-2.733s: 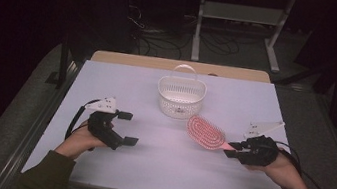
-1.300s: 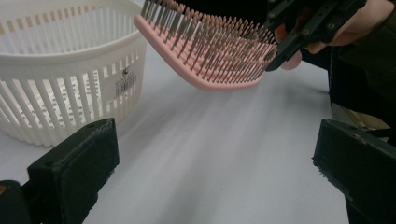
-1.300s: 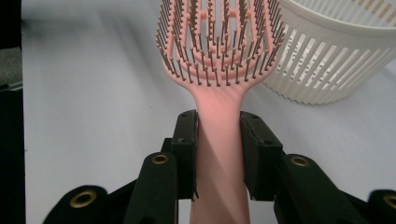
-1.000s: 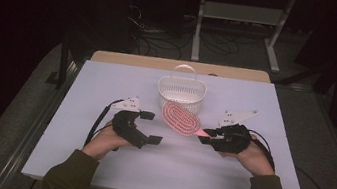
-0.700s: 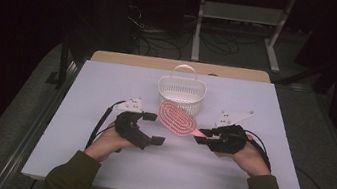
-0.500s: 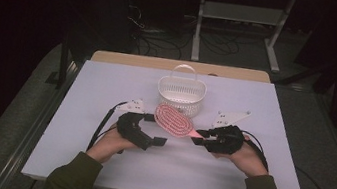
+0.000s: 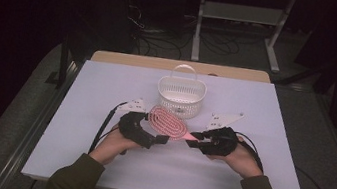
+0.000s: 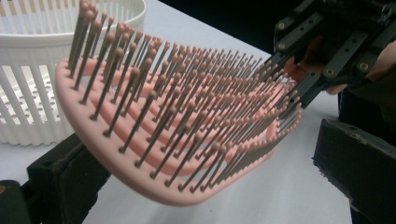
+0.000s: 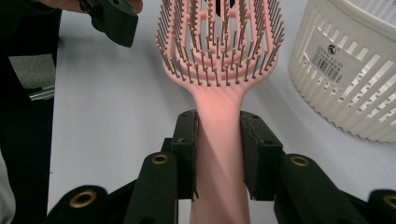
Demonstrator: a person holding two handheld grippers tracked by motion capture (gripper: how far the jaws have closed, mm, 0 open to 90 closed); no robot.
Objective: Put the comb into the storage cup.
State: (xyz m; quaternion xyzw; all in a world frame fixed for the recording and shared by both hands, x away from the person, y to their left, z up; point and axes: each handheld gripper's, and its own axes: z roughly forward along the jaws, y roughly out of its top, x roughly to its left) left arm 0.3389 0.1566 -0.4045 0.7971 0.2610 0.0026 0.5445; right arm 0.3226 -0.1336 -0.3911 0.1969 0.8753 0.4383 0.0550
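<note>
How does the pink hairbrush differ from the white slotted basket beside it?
The pink plastic hairbrush is flat, covered in bristles and held up off the table, its handle clamped by the right gripper. The white slotted plastic basket is a deep tub with a loop handle and stands untouched on the table. Both are openwork plastic.
</note>
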